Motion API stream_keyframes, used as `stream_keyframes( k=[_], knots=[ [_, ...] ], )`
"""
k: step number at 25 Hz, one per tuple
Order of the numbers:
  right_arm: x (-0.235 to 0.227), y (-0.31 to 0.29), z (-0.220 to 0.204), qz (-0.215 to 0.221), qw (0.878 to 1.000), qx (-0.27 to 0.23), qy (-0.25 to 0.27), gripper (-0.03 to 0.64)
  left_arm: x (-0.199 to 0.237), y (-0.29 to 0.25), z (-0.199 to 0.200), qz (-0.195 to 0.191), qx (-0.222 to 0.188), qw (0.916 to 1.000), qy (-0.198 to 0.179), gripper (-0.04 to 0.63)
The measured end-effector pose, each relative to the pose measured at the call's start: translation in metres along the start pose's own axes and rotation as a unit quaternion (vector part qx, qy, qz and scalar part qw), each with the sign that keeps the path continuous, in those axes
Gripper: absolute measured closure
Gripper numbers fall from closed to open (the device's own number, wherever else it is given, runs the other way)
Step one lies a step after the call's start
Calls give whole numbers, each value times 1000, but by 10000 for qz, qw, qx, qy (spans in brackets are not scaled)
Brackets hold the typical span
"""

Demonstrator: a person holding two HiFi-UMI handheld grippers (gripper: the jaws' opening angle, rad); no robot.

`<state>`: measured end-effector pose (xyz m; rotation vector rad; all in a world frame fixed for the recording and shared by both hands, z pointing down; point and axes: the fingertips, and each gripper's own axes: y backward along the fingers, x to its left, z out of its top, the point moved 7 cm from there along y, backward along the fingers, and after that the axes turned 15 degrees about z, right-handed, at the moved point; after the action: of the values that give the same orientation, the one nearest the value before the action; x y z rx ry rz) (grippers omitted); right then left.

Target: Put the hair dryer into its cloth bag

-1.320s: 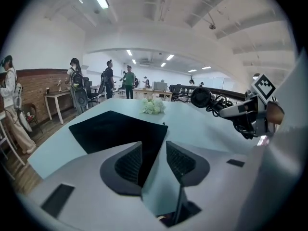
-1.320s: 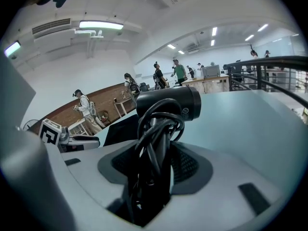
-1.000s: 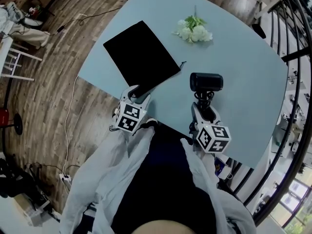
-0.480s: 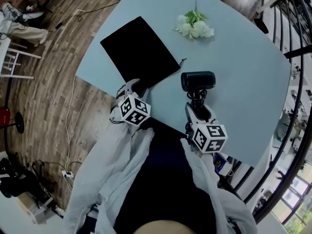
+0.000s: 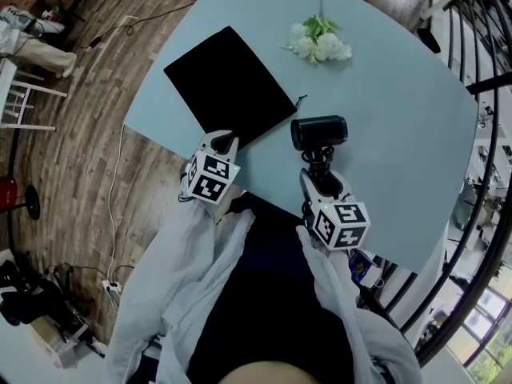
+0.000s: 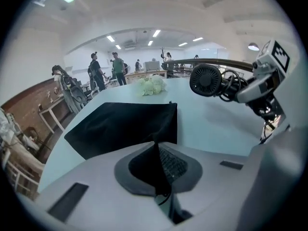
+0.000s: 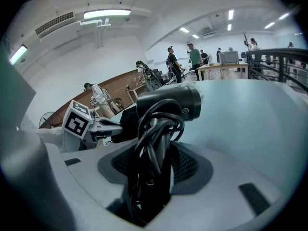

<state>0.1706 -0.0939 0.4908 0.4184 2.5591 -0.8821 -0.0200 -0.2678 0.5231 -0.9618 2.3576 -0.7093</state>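
Your left gripper (image 5: 225,142) has just closed its fingers on the near edge of the cloth bag (image 5: 228,82), which lies flat on the surface (image 5: 392,126). Your right gripper (image 5: 322,172) pinches the hair dryer (image 5: 318,132) by its cord-wrapped handle, upright just right of the bag and nearer to it than before.

Left, bag (image 5: 228,86); right, dryer (image 5: 318,132); behind, flowers (image 5: 318,45)

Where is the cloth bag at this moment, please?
In the head view the bag lies on the left part of the table, left of the hair dryer, its near edge pinched in the left gripper, whose jaws have just closed.
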Motion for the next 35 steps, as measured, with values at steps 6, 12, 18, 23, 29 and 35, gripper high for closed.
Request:
stream_keyframes(
  k=[6, 12, 18, 23, 29, 35],
  knots=[
    [9, -10, 2, 176, 9996, 130, 188, 410, 11, 11, 27, -327, -297, 9948, 921, 572],
    [21, -23, 2, 384, 9980, 325, 396, 410, 12, 20, 58, -420, -640, 9881, 1335, 572],
    [34, -38, -4, 634, 9957, 508, 444, 410, 3, 26, 77, -416, -896, 9844, 1455, 572],
    [38, -48, -13, 744, 9934, 747, 463, 410, -6, 34, 81, -495, -1020, 9828, 1455, 572],
    [43, -59, -22, 953, 9900, 962, 388, 408, -20, 51, 82, -729, -1154, 9825, 1265, 572],
    [42, -70, -25, 1121, 9871, 1095, 315, 408, -32, 69, 72, -955, -1123, 9846, 943, 572]
  ],
)
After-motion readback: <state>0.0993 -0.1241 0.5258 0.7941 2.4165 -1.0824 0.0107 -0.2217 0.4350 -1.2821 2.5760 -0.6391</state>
